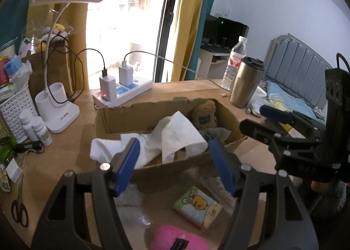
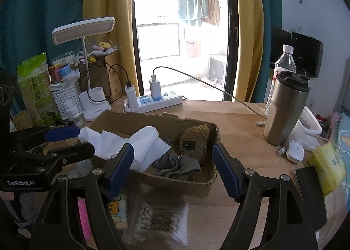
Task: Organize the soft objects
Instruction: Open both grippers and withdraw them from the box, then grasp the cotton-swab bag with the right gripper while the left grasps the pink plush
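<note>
left gripper [image 1: 172, 162] fingers spread, empty, above the cardboard box [image 1: 122, 116] rim | white cloth [image 1: 175, 138] drapes over that near rim, may slide out onto the bench [image 1: 65, 158] | pink plush [image 1: 175, 239], tissue pack [image 1: 198, 206] lie outside | right gripper [image 2: 172, 169] fingers spread, empty | steel tumbler [image 2: 284, 110] near: a wide swing could topple it

The words "GenRobot.AI" stand in pale letters on the black body of the left gripper [image 2: 62, 140], seen at the left edge of the right wrist view. The desk lamp [image 1: 63, 116] has a small dark mark on its white base, too small to read. The brown plush toy [image 2: 194, 140] bears a dark tag with pale print, also unreadable. The water bottle [image 1: 235, 64] has a red and white label, its writing not legible
</note>
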Demonstrator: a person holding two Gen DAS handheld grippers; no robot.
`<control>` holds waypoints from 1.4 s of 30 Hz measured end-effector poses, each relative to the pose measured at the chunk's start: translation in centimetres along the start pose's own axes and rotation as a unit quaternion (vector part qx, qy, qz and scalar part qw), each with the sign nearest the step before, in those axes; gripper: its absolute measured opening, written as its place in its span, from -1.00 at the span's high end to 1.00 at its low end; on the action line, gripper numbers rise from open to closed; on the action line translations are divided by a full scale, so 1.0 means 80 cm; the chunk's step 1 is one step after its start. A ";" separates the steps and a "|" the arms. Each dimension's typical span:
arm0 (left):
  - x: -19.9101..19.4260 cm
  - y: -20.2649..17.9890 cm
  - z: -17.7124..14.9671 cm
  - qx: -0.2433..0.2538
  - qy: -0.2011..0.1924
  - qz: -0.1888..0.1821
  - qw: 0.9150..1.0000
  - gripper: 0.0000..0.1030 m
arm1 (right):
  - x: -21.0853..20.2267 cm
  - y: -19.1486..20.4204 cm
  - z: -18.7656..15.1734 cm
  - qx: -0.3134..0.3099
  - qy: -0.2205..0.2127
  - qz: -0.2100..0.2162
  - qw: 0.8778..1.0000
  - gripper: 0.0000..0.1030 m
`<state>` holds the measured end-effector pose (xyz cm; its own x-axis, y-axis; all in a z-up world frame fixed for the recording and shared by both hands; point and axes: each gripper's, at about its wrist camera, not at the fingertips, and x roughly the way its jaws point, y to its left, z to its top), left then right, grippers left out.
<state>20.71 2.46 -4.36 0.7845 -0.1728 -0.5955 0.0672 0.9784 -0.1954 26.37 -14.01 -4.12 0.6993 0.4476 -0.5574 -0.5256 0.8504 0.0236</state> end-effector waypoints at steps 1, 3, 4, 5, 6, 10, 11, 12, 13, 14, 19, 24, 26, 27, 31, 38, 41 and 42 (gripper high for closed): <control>-0.004 0.000 -0.002 0.000 -0.002 -0.001 1.000 -0.34 | -0.001 0.001 -0.001 0.000 0.000 0.000 1.000 -0.51; -0.010 0.001 -0.005 -0.001 -0.004 -0.001 1.000 -0.35 | -0.004 0.004 -0.003 -0.001 0.001 -0.001 1.000 -0.51; -0.012 0.001 -0.007 -0.001 -0.005 -0.001 1.000 -0.35 | -0.006 0.006 -0.004 -0.001 0.001 -0.001 1.000 -0.51; -0.015 0.001 -0.008 -0.002 -0.006 -0.001 1.000 -0.35 | -0.008 0.009 -0.005 -0.002 0.001 -0.001 1.000 -0.51; -0.017 0.001 -0.010 -0.003 -0.006 -0.001 1.000 -0.35 | -0.010 0.010 -0.007 -0.002 0.001 -0.002 1.000 -0.51; -0.028 0.003 -0.017 -0.003 -0.010 -0.003 1.000 -0.36 | -0.015 0.018 -0.011 -0.005 0.001 -0.003 1.000 -0.51; -0.030 0.003 -0.019 -0.003 -0.010 -0.004 1.000 -0.36 | -0.017 0.021 -0.012 -0.006 0.001 -0.003 1.000 -0.51; -0.031 0.003 -0.020 -0.003 -0.010 -0.004 1.000 -0.36 | -0.018 0.022 -0.013 -0.006 0.002 -0.003 1.000 -0.51; -0.034 0.003 -0.023 -0.004 -0.011 -0.004 1.000 -0.36 | -0.019 0.023 -0.014 -0.006 0.002 -0.003 1.000 -0.51; -0.035 0.003 -0.024 -0.005 -0.011 -0.004 1.000 -0.36 | -0.021 0.025 -0.016 -0.007 0.002 -0.003 1.000 -0.51; -0.039 0.006 -0.037 -0.010 -0.007 -0.004 1.000 -0.37 | -0.024 0.030 -0.025 -0.008 0.007 -0.003 1.000 -0.51; -0.039 0.008 -0.054 -0.015 0.005 -0.002 1.000 -0.37 | -0.024 0.034 -0.039 -0.008 0.017 -0.001 1.000 -0.51; -0.038 0.008 -0.061 -0.018 0.010 0.000 1.000 -0.37 | -0.024 0.034 -0.046 -0.007 0.022 -0.001 1.000 -0.51; -0.038 0.009 -0.064 -0.019 0.011 0.001 1.000 -0.37 | -0.023 0.033 -0.048 -0.007 0.023 -0.001 1.000 -0.51; -0.035 0.010 -0.075 -0.023 0.020 0.003 1.000 -0.37 | -0.022 0.034 -0.056 -0.005 0.029 -0.002 1.000 -0.51; -0.027 0.006 -0.094 -0.028 0.040 -0.001 0.999 -0.37 | -0.015 0.028 -0.074 0.002 0.045 -0.002 0.999 -0.52; -0.021 0.005 -0.101 -0.031 0.050 -0.002 0.998 -0.38 | -0.010 0.025 -0.080 0.005 0.052 -0.002 0.999 -0.52; -0.020 0.005 -0.104 -0.032 0.052 -0.003 0.998 -0.38 | -0.008 0.024 -0.082 0.006 0.055 -0.001 0.998 -0.52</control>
<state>14.38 2.15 -9.96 0.7153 -0.1921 -0.6719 0.0291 0.9688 -0.2460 21.71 -14.47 -9.13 0.6427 0.4137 -0.6448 -0.5184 0.8545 0.0315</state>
